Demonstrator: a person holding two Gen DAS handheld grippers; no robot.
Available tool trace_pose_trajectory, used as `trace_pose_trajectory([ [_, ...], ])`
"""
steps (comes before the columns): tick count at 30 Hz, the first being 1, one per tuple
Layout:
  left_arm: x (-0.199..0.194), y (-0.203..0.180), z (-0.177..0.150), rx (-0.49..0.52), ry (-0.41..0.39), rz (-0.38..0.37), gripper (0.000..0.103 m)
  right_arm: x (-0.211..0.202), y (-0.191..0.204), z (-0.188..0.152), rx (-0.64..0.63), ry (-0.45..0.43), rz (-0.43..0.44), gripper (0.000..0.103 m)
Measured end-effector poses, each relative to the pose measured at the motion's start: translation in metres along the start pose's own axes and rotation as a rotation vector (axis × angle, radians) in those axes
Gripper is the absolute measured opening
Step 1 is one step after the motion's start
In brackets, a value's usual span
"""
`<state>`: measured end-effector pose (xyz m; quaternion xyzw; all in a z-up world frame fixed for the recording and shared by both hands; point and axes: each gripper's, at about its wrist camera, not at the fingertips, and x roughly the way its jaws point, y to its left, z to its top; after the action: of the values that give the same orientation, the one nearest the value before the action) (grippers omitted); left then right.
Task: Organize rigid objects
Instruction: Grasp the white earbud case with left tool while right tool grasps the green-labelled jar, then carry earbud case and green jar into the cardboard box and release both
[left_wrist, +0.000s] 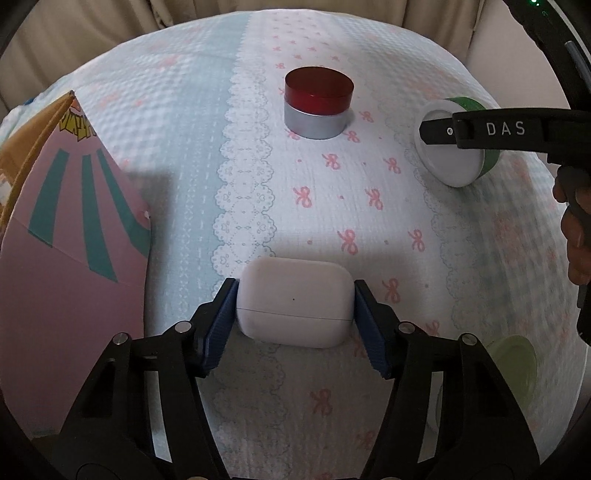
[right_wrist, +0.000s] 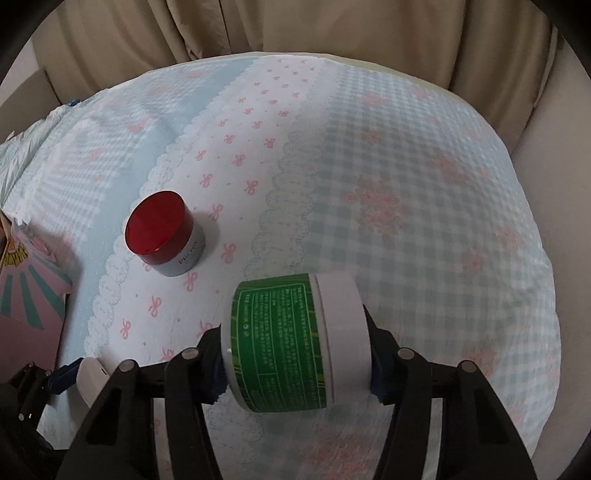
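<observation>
My left gripper (left_wrist: 294, 301) is shut on a white earbud case (left_wrist: 293, 302), held just above the patterned bedsheet. My right gripper (right_wrist: 295, 347) is shut on a green-labelled jar with a white lid (right_wrist: 291, 343), held on its side above the sheet; the same jar (left_wrist: 458, 162) shows at the right of the left wrist view behind a black gripper finger (left_wrist: 491, 129). A jar with a red lid and grey body (left_wrist: 318, 103) stands upright on the sheet; it also shows in the right wrist view (right_wrist: 162, 234). The earbud case (right_wrist: 90, 380) peeks in at the lower left there.
A pink cardboard box with teal stripes (left_wrist: 70, 236) stands at the left; it also shows in the right wrist view (right_wrist: 29, 291). A pale green round lid or dish (left_wrist: 515, 369) lies at the lower right. Beige curtains (right_wrist: 295, 26) hang behind the bed.
</observation>
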<state>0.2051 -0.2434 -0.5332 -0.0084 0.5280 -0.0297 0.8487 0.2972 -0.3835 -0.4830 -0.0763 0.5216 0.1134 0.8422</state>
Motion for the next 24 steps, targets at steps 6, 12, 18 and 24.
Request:
trace_pose_trajectory([
  [6, -0.003, 0.000, 0.000, -0.009, -0.005, 0.002, 0.058, -0.003, 0.000, 0.000, 0.013, 0.008, -0.008, 0.054],
  [12, -0.018, -0.002, 0.001, -0.007, -0.025, -0.005, 0.058, -0.012, 0.000, -0.002, 0.044, 0.024, -0.002, 0.054],
  [18, -0.053, -0.002, 0.011, -0.018, -0.068, -0.019, 0.058, -0.047, 0.004, -0.004, 0.074, -0.004, 0.007, 0.054],
  [24, -0.120, 0.003, 0.029, -0.024, -0.137, -0.027, 0.058, -0.116, 0.007, 0.001, 0.121, -0.056, 0.011, 0.054],
])
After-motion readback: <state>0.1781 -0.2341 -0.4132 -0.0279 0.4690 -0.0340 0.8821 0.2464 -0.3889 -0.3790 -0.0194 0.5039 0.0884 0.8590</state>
